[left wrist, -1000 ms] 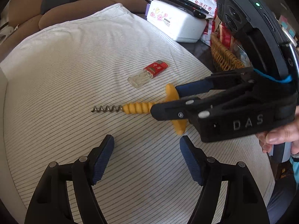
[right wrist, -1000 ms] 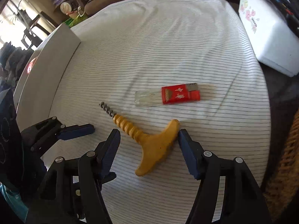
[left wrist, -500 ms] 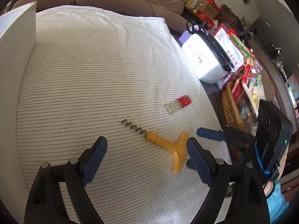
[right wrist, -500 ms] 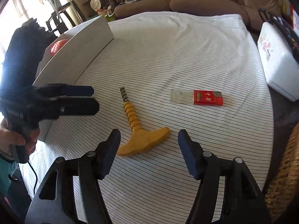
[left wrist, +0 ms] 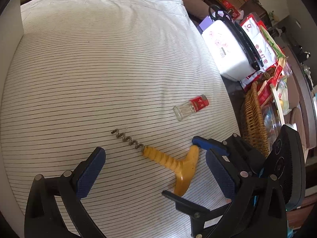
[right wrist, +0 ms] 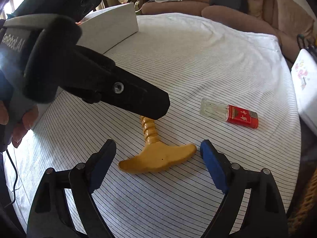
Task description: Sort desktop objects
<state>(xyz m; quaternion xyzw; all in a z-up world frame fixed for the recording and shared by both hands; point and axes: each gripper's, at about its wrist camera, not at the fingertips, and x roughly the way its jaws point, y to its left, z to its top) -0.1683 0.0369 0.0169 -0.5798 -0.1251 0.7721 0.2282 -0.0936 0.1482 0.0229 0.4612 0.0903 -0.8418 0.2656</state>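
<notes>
On the striped white cloth of the table, a yellow-handled metal corkscrew is lying untouched between both hand-held grippers, left and right, whose empty jaws are opening wide.

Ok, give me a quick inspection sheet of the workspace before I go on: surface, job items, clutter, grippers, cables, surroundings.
Surface: white striped cloth, a few creases.
Job's things: yellow-handled corkscrew lying flat; lighter with a red label lying apart from it.
Clutter: white box, snack packets, wicker basket, all off the cloth's edge.
Grippers: left hand-held gripper empty, jaws opening over the corkscrew's shaft; right hand-held gripper empty, jaws opening either side of the handle, pads not touching.
Cables: one thin black cable below the hand holding the left gripper.
Surroundings: brown sofa, white board upright at the cloth's edge.
</notes>
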